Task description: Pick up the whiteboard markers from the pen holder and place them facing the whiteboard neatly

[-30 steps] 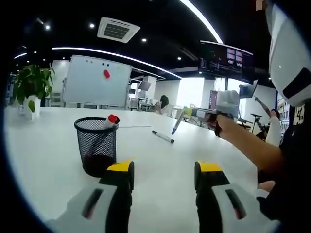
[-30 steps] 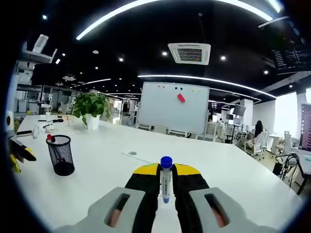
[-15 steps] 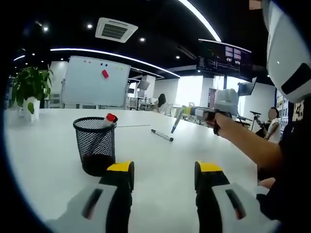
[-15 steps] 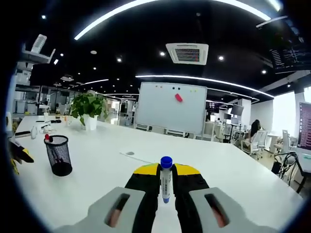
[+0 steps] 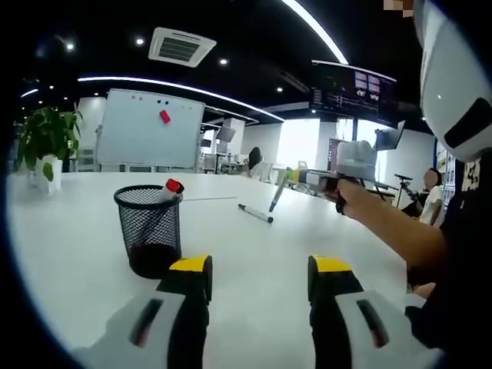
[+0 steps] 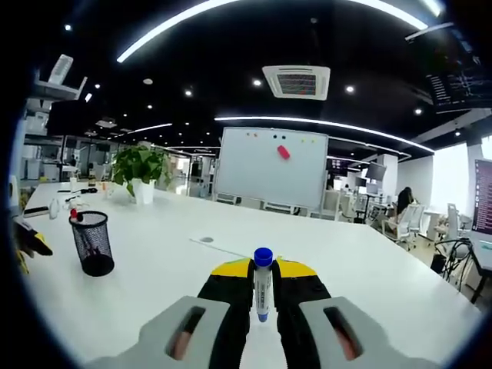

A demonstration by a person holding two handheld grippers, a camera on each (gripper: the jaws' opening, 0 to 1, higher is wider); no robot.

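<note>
The whiteboard point(image 6: 270, 169) stands beyond the table point(image 6: 369, 284). The holder point(image 5: 149, 231), keeping one red-capped marker point(image 5: 171, 188), has barely shifted. The right gripper point(image 6: 263, 288) still clenches a blue-capped marker point(image 6: 262, 283), unplaced; a black one point(image 5: 255, 214) lies placed. The left gripper point(image 5: 260, 280) gapes idle.

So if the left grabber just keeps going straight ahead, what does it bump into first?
Probably nothing soon. The left gripper points over bare white table. The mesh pen holder sits just left of that line, and the black marker lies farther ahead; depth is hard to judge.
</note>
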